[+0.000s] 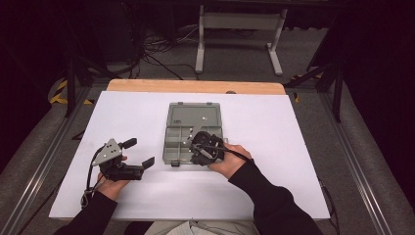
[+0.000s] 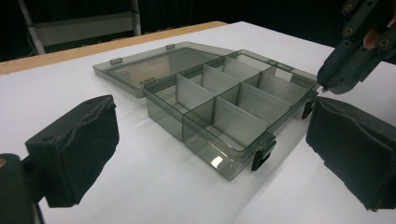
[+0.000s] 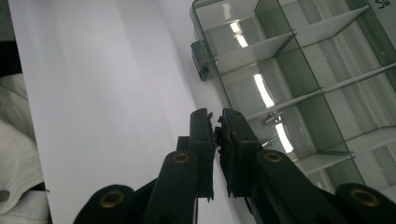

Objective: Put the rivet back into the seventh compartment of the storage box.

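A: White sheeting covers the table (image 1: 274, 147), and at its left we have the left gripper (image 1: 139, 152) resting low on the surface in the left hand (image 1: 110, 183). Its jaws stand wide apart with nothing between the pads (image 2: 77, 149). In the left gripper view both pads are cut off by the frame edges.

B: Confirmed. Next item to the right?

A: The smoke-grey organiser box (image 1: 181, 142), mid-table, with its lid (image 1: 192, 115) folded flat behind the tray. We see divider walls and two dark latches (image 2: 261, 156) on the front wall. In the right gripper view, two small metal parts (image 3: 272, 117) lie in one compartment; we cannot make out what they are.

B: And the right side?

A: The right gripper (image 1: 200, 147) sits over the tray's right half, held by the right hand (image 1: 230, 161). From above, its body hides the compartments beneath. Its jaws are drawn nearly together. We cannot tell whether anything thin is pinched there; the frayed pad (image 3: 223, 140) edges obscure the gap.
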`<state>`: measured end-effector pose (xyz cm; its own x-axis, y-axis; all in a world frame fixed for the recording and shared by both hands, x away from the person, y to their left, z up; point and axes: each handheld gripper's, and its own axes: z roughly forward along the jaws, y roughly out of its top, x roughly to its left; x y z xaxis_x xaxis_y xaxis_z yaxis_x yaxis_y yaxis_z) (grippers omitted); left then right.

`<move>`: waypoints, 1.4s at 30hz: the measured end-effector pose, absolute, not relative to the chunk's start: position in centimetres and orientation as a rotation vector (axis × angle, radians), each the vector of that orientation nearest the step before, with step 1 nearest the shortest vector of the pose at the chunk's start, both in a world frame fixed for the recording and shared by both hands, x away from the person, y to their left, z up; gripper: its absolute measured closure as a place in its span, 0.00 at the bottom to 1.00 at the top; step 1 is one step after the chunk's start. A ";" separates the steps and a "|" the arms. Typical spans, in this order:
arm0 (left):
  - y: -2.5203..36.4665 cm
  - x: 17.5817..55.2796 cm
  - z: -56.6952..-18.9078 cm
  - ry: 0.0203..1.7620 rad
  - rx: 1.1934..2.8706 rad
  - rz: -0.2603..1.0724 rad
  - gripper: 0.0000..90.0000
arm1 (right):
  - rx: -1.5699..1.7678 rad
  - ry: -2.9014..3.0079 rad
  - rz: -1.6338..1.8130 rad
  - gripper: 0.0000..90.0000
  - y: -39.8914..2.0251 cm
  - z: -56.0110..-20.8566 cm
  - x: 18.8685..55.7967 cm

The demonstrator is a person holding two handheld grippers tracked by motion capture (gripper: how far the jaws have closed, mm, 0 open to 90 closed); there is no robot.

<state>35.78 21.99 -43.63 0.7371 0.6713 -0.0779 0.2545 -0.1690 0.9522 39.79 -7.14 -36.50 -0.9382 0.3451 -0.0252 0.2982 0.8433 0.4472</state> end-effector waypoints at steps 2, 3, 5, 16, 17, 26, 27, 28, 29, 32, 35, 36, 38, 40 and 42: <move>22.0 35.8 -43.7 0.735 1.743 0.437 0.03 | 0.514 2.908 0.691 0.93 -7.2 -36.4 40.2; 22.0 35.8 -43.7 0.735 1.743 0.437 0.03 | 0.518 2.904 0.691 0.93 -7.2 -36.4 40.3; 21.9 35.8 -43.7 0.736 1.743 0.434 0.03 | 0.532 2.894 0.695 0.93 -7.2 -36.3 40.7; 21.9 35.9 -43.8 0.723 1.745 0.424 0.03 | 0.598 2.856 0.680 0.93 -7.7 -36.4 42.0; 21.9 35.9 -43.8 0.717 1.741 0.415 0.03 | 0.599 2.855 0.683 0.93 -7.8 -36.4 42.1; 21.9 35.8 -43.6 0.691 1.721 0.402 0.02 | 0.629 2.831 0.672 0.93 -7.9 -36.4 42.6; 21.9 35.8 -43.6 0.692 1.713 0.425 0.02 | 0.639 2.825 0.667 0.93 -7.9 -36.4 42.7; 21.9 35.8 -43.6 0.694 1.718 0.427 0.02 | 0.641 2.821 0.663 0.93 -7.9 -36.5 42.7; 21.9 35.8 -43.6 0.698 1.719 0.425 0.02 | 0.646 2.818 0.658 0.93 -8.0 -36.5 42.8; 22.0 35.7 -43.5 0.683 1.726 0.436 0.01 | 0.668 2.807 0.630 0.93 -8.0 -36.9 43.2; 21.9 35.6 -43.5 0.671 1.732 0.439 0.01 | 0.686 2.804 0.613 0.93 -8.0 -37.2 43.6; 21.9 35.6 -43.5 0.672 1.737 0.435 0.00 | 0.693 2.805 0.615 0.93 -8.0 -37.3 43.7; 21.9 35.6 -43.5 0.670 1.752 0.427 0.00 | 0.700 2.802 0.611 0.93 -8.0 -37.4 43.9; 22.0 35.6 -43.4 0.657 1.750 0.410 0.00 | 0.706 2.803 0.602 0.93 -7.9 -37.6 44.0; 22.2 35.6 -43.2 0.650 1.754 0.413 0.01 | 0.708 2.800 0.584 0.93 -7.9 -37.8 44.2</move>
